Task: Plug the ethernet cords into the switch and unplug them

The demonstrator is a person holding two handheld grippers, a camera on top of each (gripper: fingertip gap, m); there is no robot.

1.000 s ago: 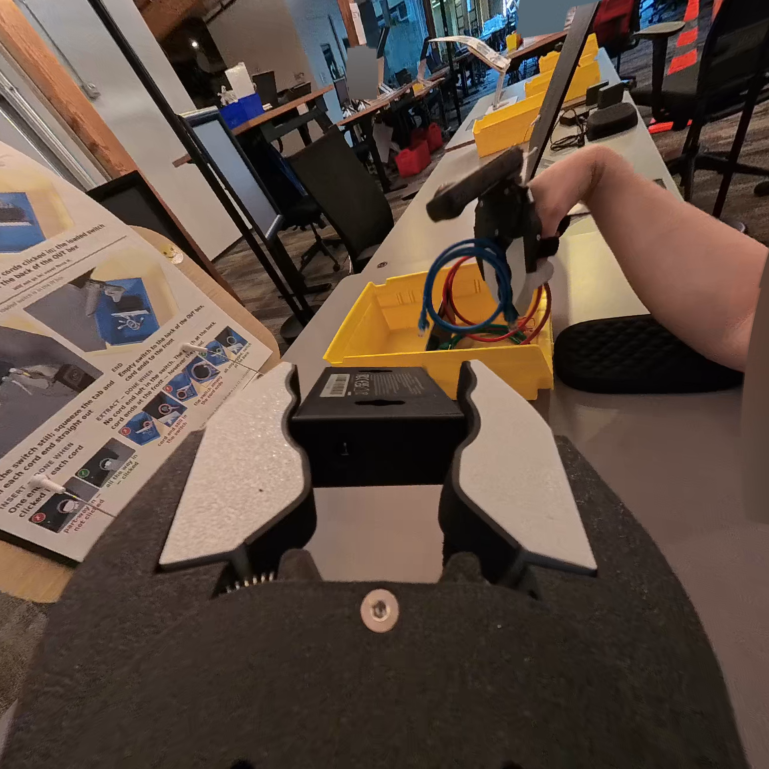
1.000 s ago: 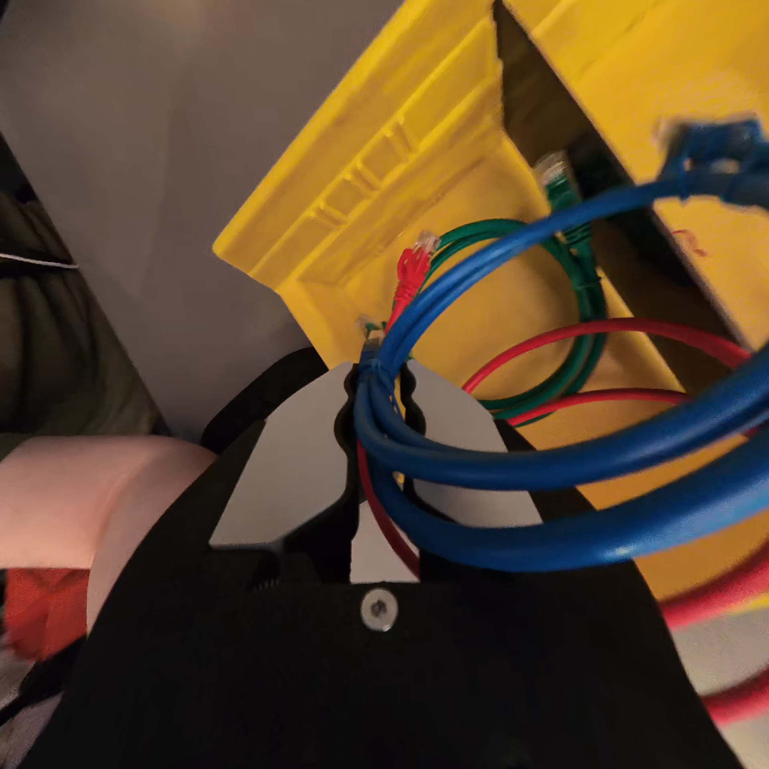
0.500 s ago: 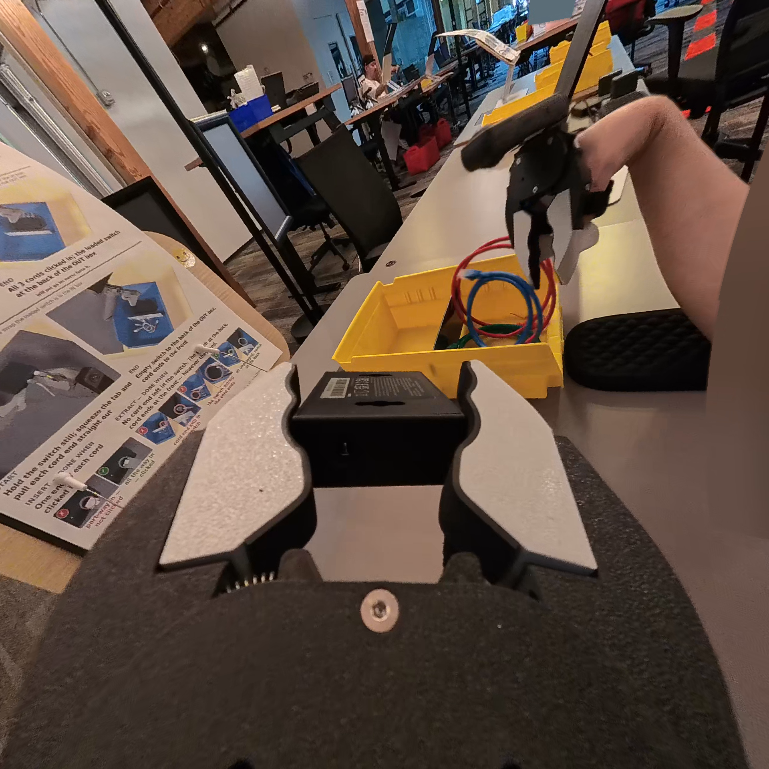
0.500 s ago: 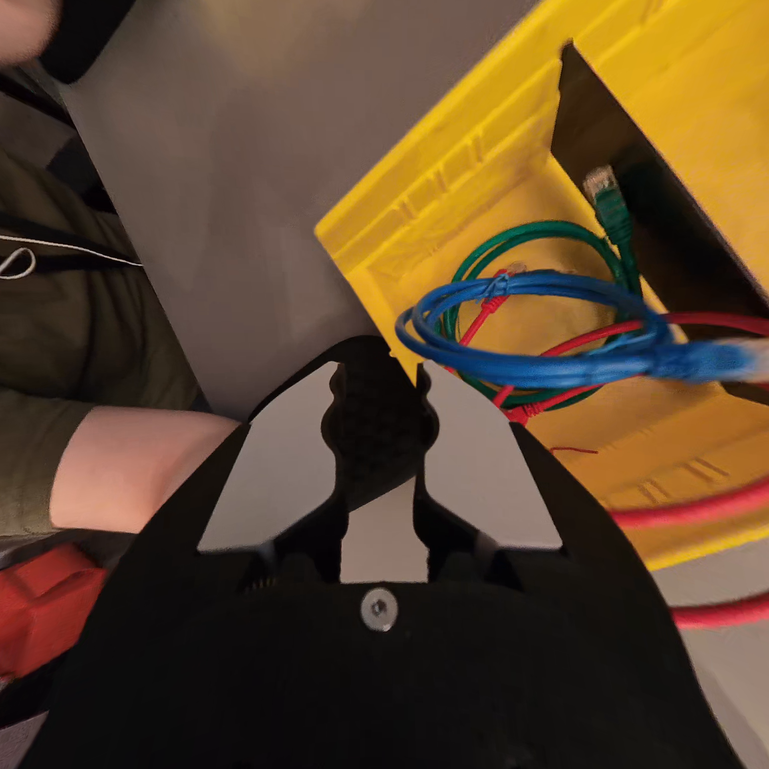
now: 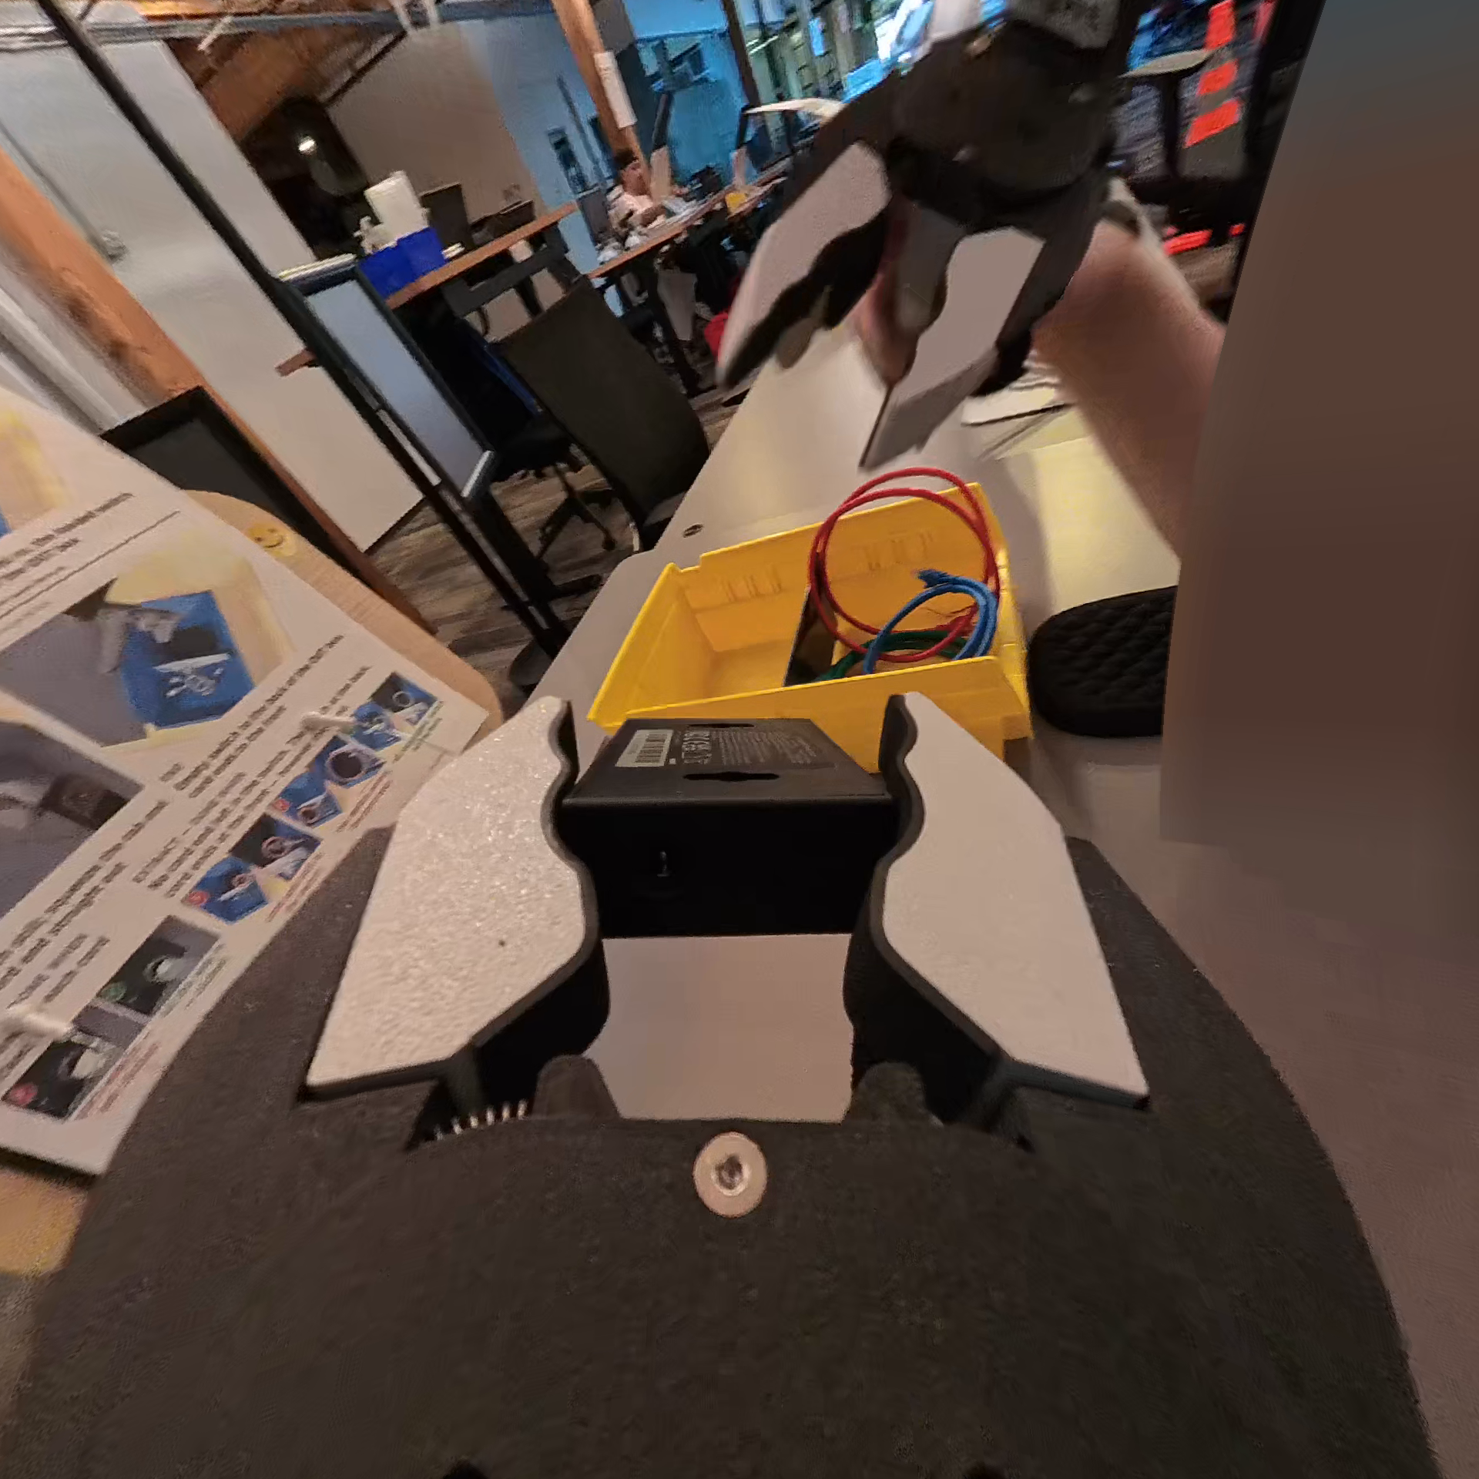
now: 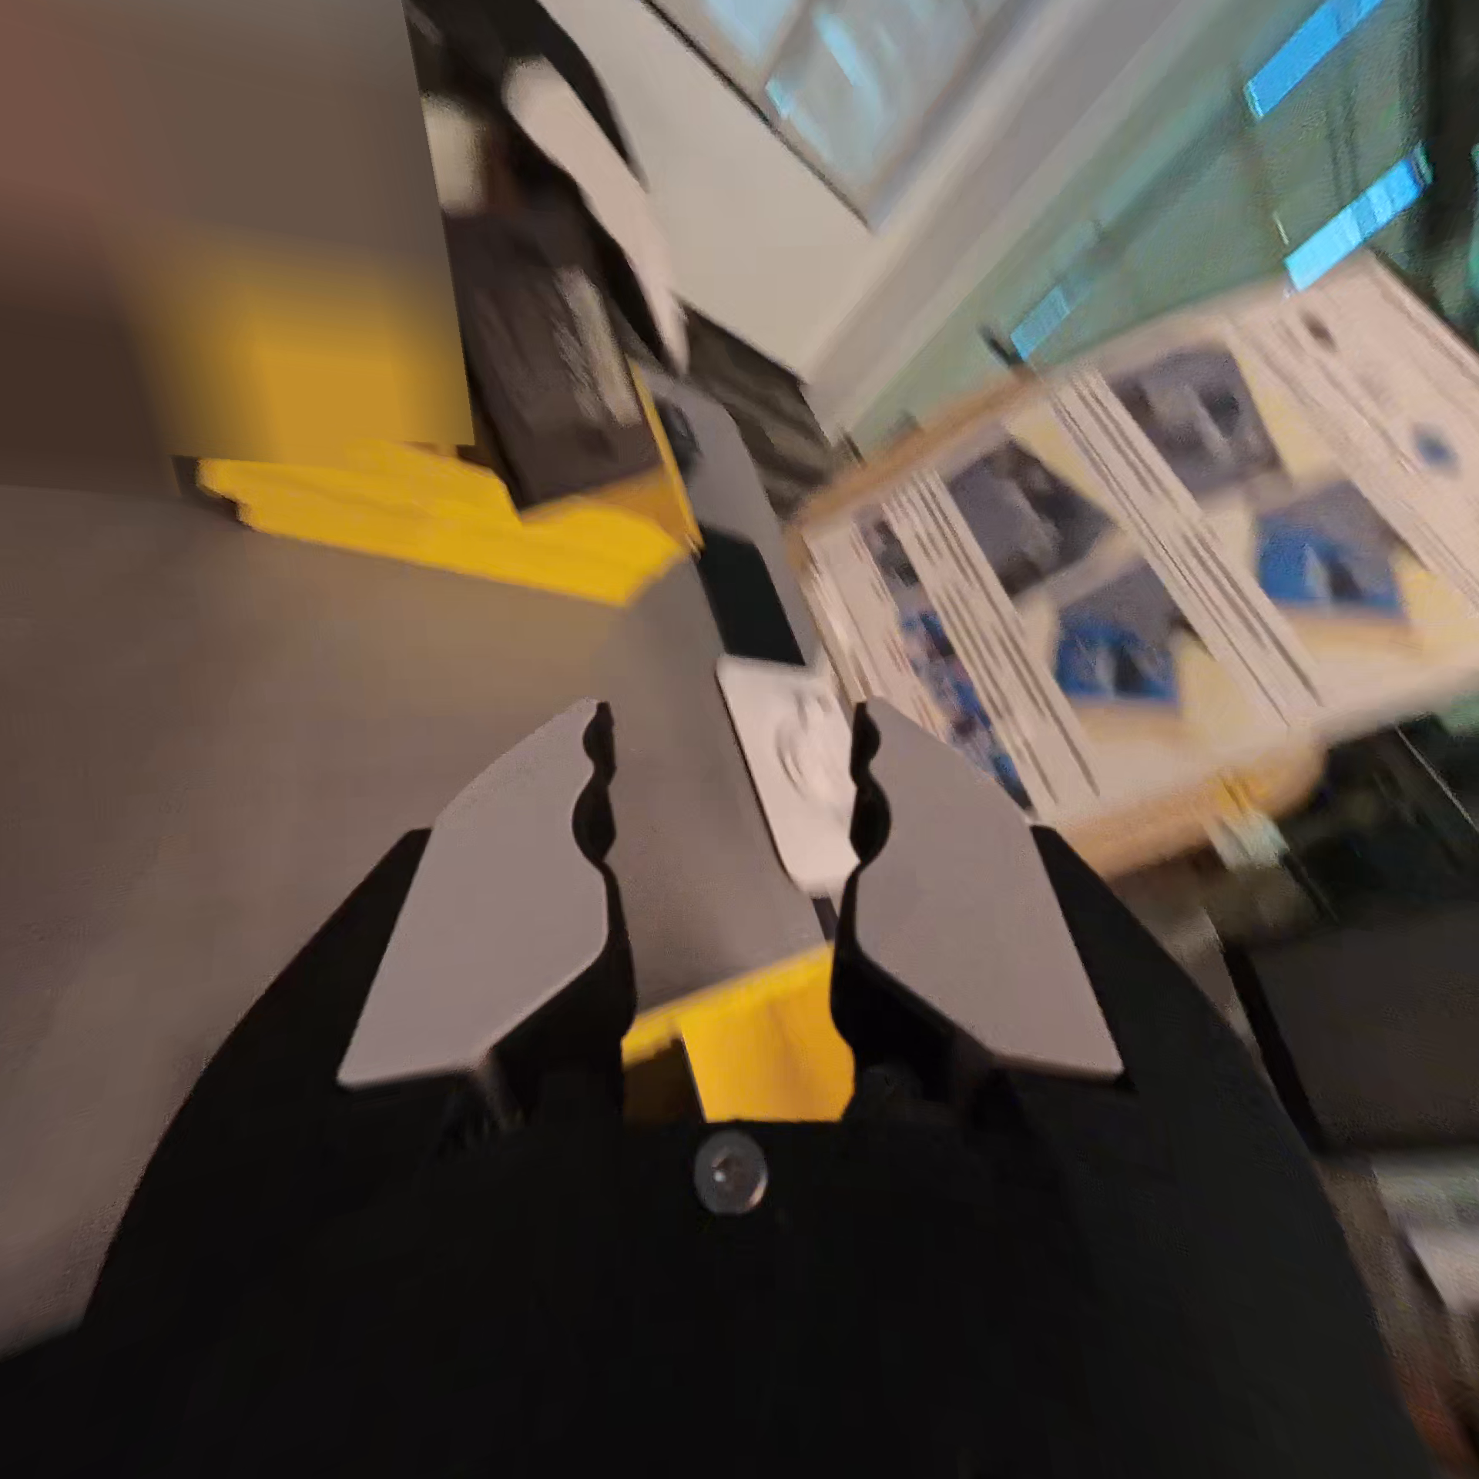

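Observation:
In the left wrist view my left gripper [image 5: 728, 720] is shut on the black switch [image 5: 724, 832], one finger on each side, low over the grey table. Behind it is the yellow bin [image 5: 720, 664] holding a red cord [image 5: 904, 552], a blue cord [image 5: 936, 616] and a green cord [image 5: 880, 648], all loose. My right gripper [image 5: 800, 408] hangs in the air above the bin, open and empty. The right wrist view is blurred: my right gripper [image 6: 730, 712] is open with nothing between the fingers, and the switch [image 6: 552, 384] and bin [image 6: 448, 512] show far off.
An instruction poster [image 5: 160, 760] leans at the left and also shows in the right wrist view [image 6: 1160, 600]. A black padded rest [image 5: 1104, 664] lies right of the bin. An office chair [image 5: 608, 400] and desks stand beyond the table edge. A person's arm [image 5: 1136, 384] is at the right. Left tips to right tips: about 12 cm.
My right gripper let go of the blue cord, which dropped into the bin. It opened wider, rose and swung round towards the left gripper. The left gripper keeps hold of the switch.

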